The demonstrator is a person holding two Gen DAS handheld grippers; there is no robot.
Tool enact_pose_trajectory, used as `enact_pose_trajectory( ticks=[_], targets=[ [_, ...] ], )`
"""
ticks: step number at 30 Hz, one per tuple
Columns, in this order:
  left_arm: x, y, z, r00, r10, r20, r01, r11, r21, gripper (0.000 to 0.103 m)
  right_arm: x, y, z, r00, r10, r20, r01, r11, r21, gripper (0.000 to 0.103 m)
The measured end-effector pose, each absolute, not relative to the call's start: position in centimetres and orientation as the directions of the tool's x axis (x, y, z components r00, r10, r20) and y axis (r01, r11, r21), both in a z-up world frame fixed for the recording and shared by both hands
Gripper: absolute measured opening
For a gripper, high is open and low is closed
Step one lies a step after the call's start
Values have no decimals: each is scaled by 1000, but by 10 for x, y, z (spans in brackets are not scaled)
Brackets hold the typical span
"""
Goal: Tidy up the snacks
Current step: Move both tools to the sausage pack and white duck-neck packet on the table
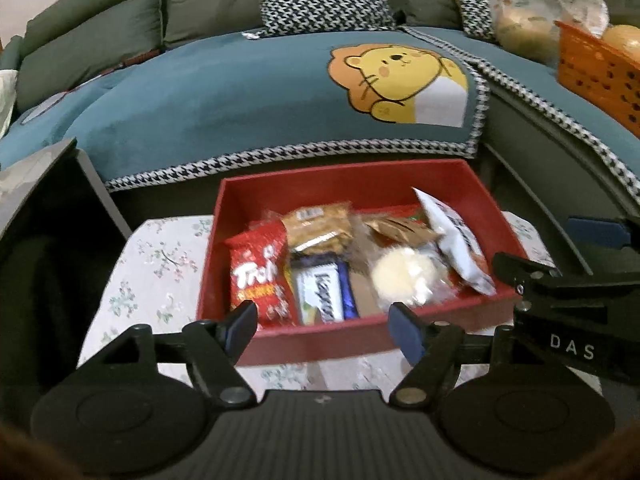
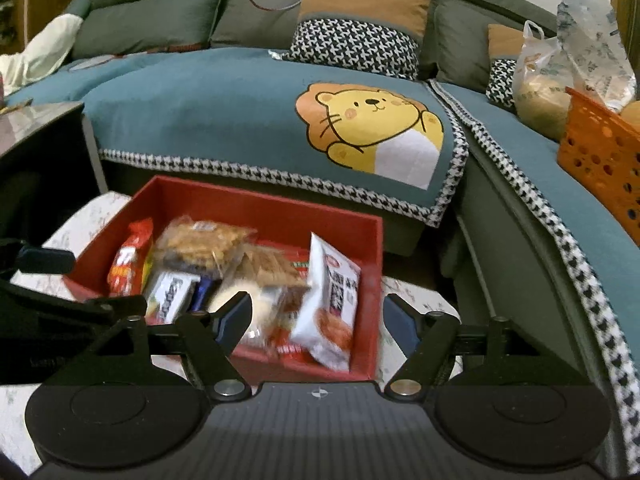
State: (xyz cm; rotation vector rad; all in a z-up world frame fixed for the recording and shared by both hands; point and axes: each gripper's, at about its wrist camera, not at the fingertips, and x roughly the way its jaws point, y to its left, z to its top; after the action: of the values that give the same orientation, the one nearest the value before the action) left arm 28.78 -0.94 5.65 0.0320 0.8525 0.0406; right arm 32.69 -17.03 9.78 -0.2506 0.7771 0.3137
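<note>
A red box [image 1: 344, 182] [image 2: 276, 210] stands on a flowered cloth and holds several snack packs. Among them are a red packet [image 1: 258, 276] [image 2: 130, 260], a blue-and-white bar [image 1: 324, 294] [image 2: 172, 290], a clear bag of biscuits [image 1: 318, 226] [image 2: 204, 240], a round pale cake in clear wrap [image 1: 402, 274] and a white pouch [image 1: 456, 240] [image 2: 332, 300] leaning on the right wall. My left gripper [image 1: 325, 322] hangs open above the box's near wall, nothing between its pads. My right gripper [image 2: 318, 320] stands open over the box's near right corner, empty too. Each gripper shows at the edge of the other's view.
A low table with a flowered cloth [image 1: 160, 272] [image 2: 416, 300] carries the box. Behind it is a sofa with a teal lion-print cover [image 1: 248, 96] [image 2: 224, 108]. An orange basket [image 1: 596, 68] [image 2: 600, 156] and plastic bags [image 2: 560, 68] sit at right. A dark cabinet [image 1: 44, 208] stands at left.
</note>
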Motion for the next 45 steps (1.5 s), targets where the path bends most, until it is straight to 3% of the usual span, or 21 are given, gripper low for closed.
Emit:
enact_pose_trajectory(
  ticks=[10,18,26,38,45],
  targets=[
    [243,-43,35,598,-18,-801,94,994,48,101,283,-200,93,623,132,-771,-362,923,-134,80],
    [203,-77,10,484,-121,-866,212,977,-19,101,252,-228,90,589,122,-799,-343,933,-110,81],
    [192,-110,-6,465,-158,-871,292,956,-17,101,236,-249,81,543,116,-832,-334,938,-88,84],
    [189,-117,-24,412,-208,-887,394,918,-33,101,236,-263,50,417,107,-903,-278,961,-14,85],
    [159,-123,-36,326,-237,-915,500,865,-46,103,243,-251,43,355,175,-918,-281,957,74,85]
  ],
)
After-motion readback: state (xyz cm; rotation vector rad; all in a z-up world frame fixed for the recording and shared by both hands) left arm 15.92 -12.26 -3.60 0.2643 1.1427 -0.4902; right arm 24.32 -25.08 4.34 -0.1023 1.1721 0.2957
